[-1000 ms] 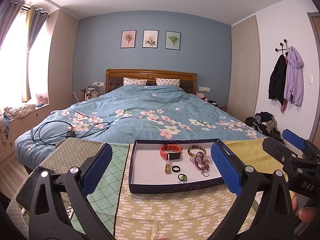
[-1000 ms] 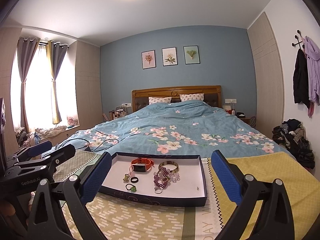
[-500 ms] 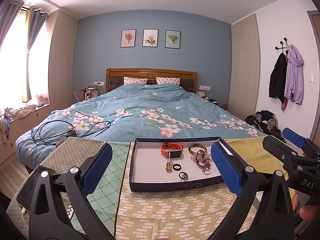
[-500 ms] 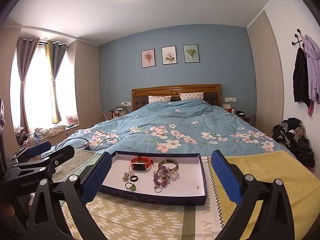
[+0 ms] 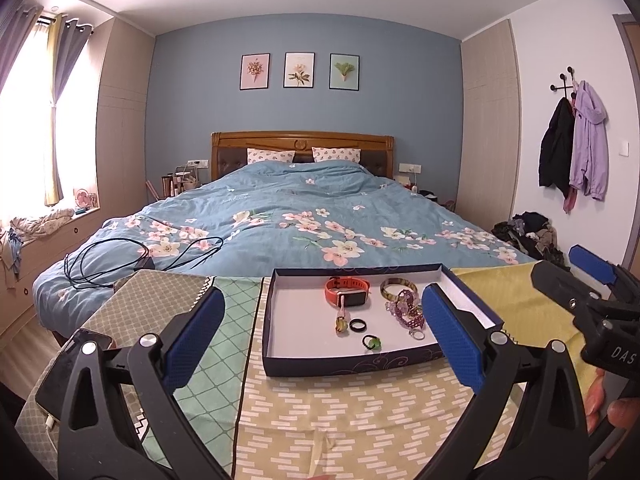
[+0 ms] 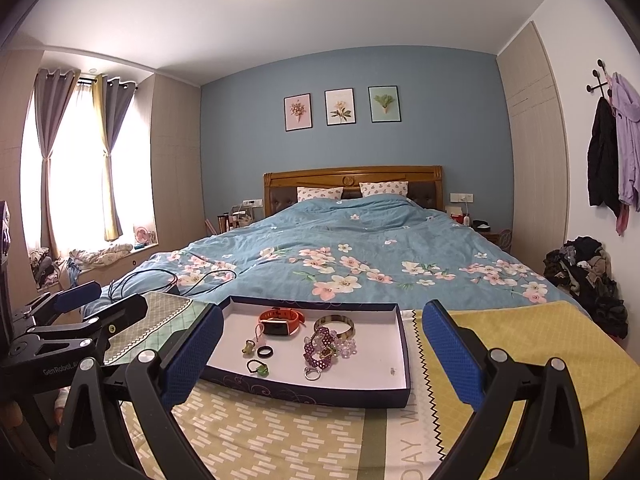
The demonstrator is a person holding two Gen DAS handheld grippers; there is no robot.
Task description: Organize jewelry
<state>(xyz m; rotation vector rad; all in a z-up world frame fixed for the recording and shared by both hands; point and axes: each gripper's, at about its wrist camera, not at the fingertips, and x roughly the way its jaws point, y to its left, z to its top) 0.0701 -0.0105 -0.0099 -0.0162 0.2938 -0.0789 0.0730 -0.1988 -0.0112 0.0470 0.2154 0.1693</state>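
A dark blue tray (image 5: 352, 362) with a white floor lies on the patterned cloth at the foot of the bed; it also shows in the right wrist view (image 6: 405, 354). In it lie an orange watch (image 5: 346, 295) (image 6: 280, 322), a gold bangle (image 5: 393, 285) (image 6: 335, 325), purple beads (image 5: 406, 309) (image 6: 320, 350), a black ring (image 5: 357, 324) (image 6: 265, 352), a green ring (image 5: 372, 342) (image 6: 258, 368) and a small silver ring (image 6: 312, 374). My left gripper (image 5: 320, 338) is open and empty, short of the tray. My right gripper (image 6: 318, 352) is open and empty, short of the tray.
A phone (image 5: 68, 372) lies on the cloth at the left. Black cables (image 5: 132, 258) lie on the blue floral duvet (image 5: 304, 216). A yellow cloth (image 6: 532, 344) covers the right side. Clothes are piled on the floor (image 6: 588, 276) at the right.
Both views have shifted slightly; the tray sits a little higher and closer in the left view. Both grippers stay open and nothing in the tray has moved.
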